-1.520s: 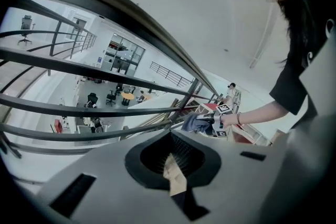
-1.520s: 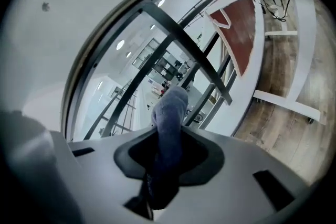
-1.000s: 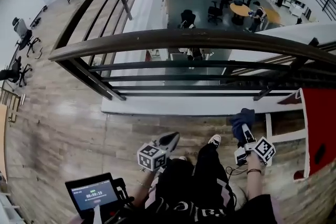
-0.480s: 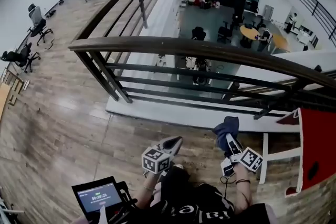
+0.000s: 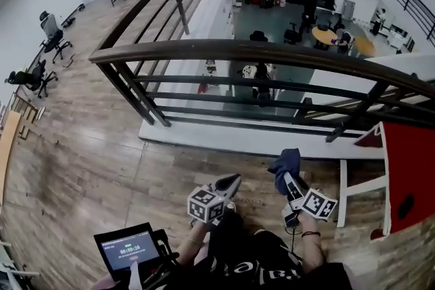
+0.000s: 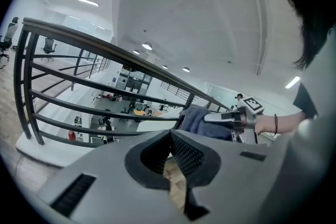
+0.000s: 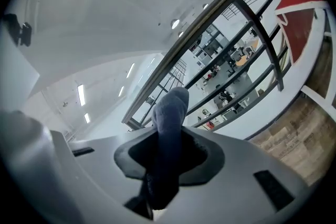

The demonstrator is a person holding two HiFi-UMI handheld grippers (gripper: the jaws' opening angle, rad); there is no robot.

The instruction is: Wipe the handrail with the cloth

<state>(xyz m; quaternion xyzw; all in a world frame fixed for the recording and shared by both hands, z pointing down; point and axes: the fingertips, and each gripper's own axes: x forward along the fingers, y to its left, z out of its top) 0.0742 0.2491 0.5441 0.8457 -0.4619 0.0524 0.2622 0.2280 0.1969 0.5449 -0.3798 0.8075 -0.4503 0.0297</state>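
Note:
The dark curved handrail spans the head view above several horizontal bars; it also crosses the left gripper view and the right gripper view. My right gripper is shut on a dark blue cloth that sticks up past the jaws. It is held low over the wooden floor, well short of the rail. My left gripper is beside it, shut and holding nothing. From the left gripper view the cloth and right gripper show at the right.
A white ledge runs under the railing, with an open drop to a lower office floor beyond. A red panel in a white frame stands at the right. A timer screen sits at the lower left. Office chairs stand far left.
The head view has swung, so the rail sits differently in it. The right gripper with the cloth has drifted left towards the left gripper. Both grippers stay low and shut.

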